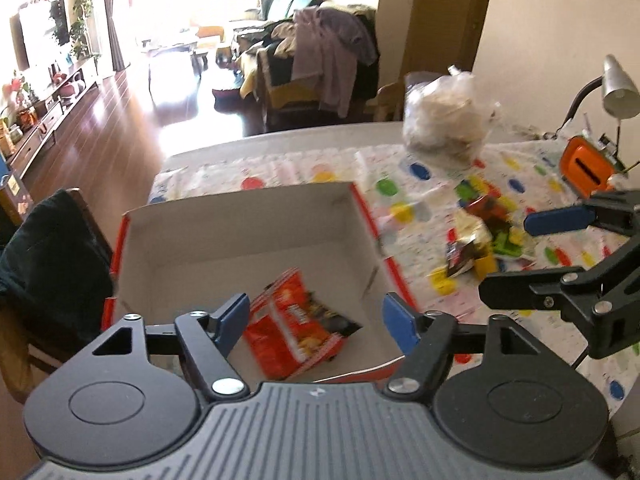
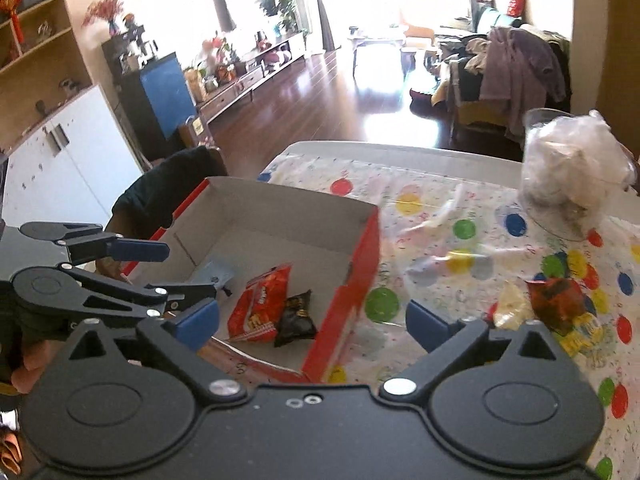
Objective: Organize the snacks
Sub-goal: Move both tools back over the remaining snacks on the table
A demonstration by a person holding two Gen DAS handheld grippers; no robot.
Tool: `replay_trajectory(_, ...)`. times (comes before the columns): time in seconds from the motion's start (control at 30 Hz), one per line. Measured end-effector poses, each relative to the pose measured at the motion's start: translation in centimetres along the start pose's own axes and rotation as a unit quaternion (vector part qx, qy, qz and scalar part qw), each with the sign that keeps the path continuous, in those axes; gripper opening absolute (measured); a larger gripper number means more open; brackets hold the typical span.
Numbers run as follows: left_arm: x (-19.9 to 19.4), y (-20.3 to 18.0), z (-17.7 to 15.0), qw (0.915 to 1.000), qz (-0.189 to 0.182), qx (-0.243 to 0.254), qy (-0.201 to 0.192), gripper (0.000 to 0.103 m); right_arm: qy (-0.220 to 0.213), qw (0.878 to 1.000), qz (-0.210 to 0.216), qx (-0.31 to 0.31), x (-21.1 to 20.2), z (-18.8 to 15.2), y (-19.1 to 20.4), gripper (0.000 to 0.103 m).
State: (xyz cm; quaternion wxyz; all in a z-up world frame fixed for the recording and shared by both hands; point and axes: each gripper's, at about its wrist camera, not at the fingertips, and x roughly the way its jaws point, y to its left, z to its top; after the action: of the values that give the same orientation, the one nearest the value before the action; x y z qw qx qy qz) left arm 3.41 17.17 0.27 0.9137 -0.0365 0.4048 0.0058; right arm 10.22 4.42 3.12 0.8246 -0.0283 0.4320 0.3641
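Open cardboard box (image 2: pixel 362 248), centre frame: back floor bare, red snack packet (image 2: pixel 260 304) and black packet (image 2: pixel 298 314) crowd the front. Loose snack pile (image 2: pixel 556 308) blocks the tablecloth (image 2: pixel 420 280) lower right.

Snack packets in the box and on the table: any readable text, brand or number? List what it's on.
None can be read.
Red snack packet in the cardboard box: print there, too blurred to read.
Black snack packet: yellowish mark, too small.
Loose snack pile on the dotted tablecloth: motion-blurred.
Box's red outer wall: no lettering made out.
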Motion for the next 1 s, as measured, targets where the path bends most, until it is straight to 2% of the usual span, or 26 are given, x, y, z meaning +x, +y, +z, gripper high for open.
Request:
replay_trajectory(0.17, -0.2, -2.7, 0.1, 0.9996, -0.009, 0.0, -0.025, 0.079, -0.016, 1.0, -0.007, 0.016, -2.1, -1.7, -2.5, 0.103)
replay_trajectory(0.27, 0.0, -4.4, 0.2, 0.9989, -0.017, 0.001, -0.044, 0.085, -0.015, 0.999, -0.021, 0.026, -2.9, -2.8, -4.4, 0.103)
replay_trajectory(0.37, 0.6, -6.3, 0.0, 0.9984, -0.03, 0.008, -0.048, 0.086, -0.014, 0.999, -0.036, 0.031, -3.7, -3.9, -6.4, 0.103)
replay_trajectory(0.63, 3.9, -12.1, -0.5, 0.9978, -0.061, 0.021, -0.013, 0.086, 0.015, 0.996, -0.082, 0.025, -5.0, -8.3, -12.6, 0.103)
replay_trajectory(0.83, 6.4, -16.4, -0.7, 0.9967, -0.069, 0.043, -0.001, 0.086, 0.026, 0.995, -0.09, 0.016, -4.7, -10.8, -17.0, 0.101)
replay_trajectory(1.0, 9.1, -18.9, -0.6, 0.996, -0.074, 0.045, 0.022, 0.086, 0.042, 0.995, -0.088, 0.011, -3.1, -12.5, -19.9, 0.094)
